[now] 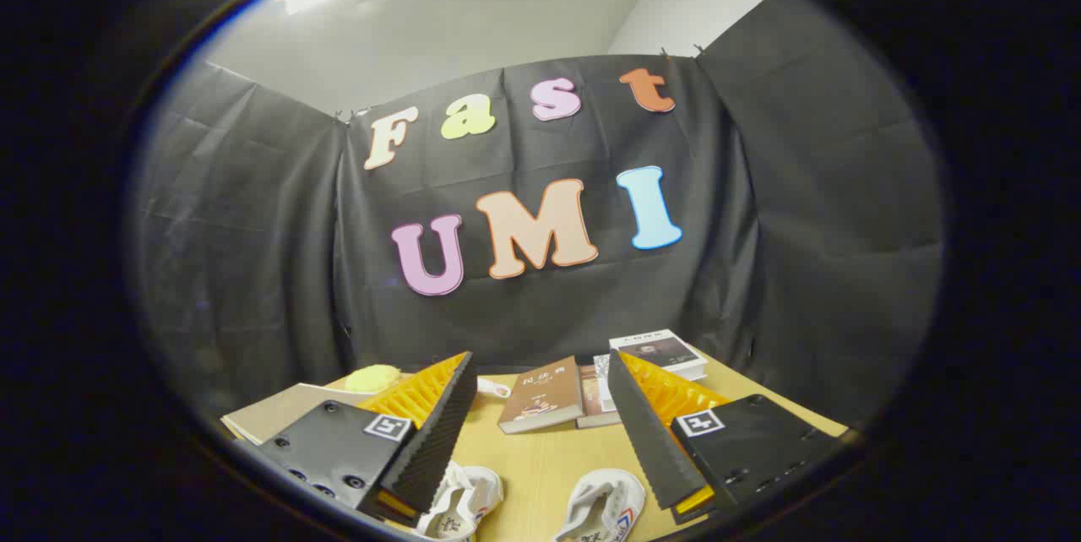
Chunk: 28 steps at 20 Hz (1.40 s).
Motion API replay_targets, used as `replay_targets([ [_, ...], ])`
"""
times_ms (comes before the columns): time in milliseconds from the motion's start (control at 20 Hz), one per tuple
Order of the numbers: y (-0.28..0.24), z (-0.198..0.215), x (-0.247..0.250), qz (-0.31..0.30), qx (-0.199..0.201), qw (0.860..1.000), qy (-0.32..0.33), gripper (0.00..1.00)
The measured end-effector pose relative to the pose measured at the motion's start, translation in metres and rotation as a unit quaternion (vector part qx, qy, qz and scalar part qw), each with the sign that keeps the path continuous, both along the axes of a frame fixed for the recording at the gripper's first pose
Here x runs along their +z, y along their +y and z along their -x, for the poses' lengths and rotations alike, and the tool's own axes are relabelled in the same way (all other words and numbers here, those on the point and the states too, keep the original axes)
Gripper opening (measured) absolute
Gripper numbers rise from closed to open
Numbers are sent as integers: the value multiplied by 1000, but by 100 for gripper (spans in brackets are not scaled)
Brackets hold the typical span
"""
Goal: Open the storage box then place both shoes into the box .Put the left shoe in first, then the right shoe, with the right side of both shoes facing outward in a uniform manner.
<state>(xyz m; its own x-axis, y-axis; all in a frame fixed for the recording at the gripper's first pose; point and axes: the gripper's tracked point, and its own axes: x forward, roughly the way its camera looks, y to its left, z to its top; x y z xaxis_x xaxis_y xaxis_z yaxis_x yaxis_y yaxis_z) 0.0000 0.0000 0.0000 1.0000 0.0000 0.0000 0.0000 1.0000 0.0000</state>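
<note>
Two white canvas shoes lie on the wooden table (540, 457) close under me. One shoe (460, 501) rests by my left finger (439, 428), partly hidden behind it. The other shoe (601, 510) lies just inside my right finger (646, 432). My gripper (539, 373) hovers above them, open wide with nothing between the fingers. A flat beige panel (283, 409) shows behind the left finger; I cannot tell whether it belongs to the storage box.
Several books (542, 397) lie at the far side of the table, one light-covered book (660, 350) furthest back. A small yellow-green object (373, 376) sits at the back left. The black cloth wall closes the booth behind the table.
</note>
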Motion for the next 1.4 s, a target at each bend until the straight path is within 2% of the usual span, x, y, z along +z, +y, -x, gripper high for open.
replay_targets([
  [1050, 4, -5, -20, -43, -6, 999, 19, 97],
  [1250, 11, -4, -30, -66, -2, 998, 25, 97],
  [1400, 30, 2, -52, -100, 14, 993, 54, 97],
])
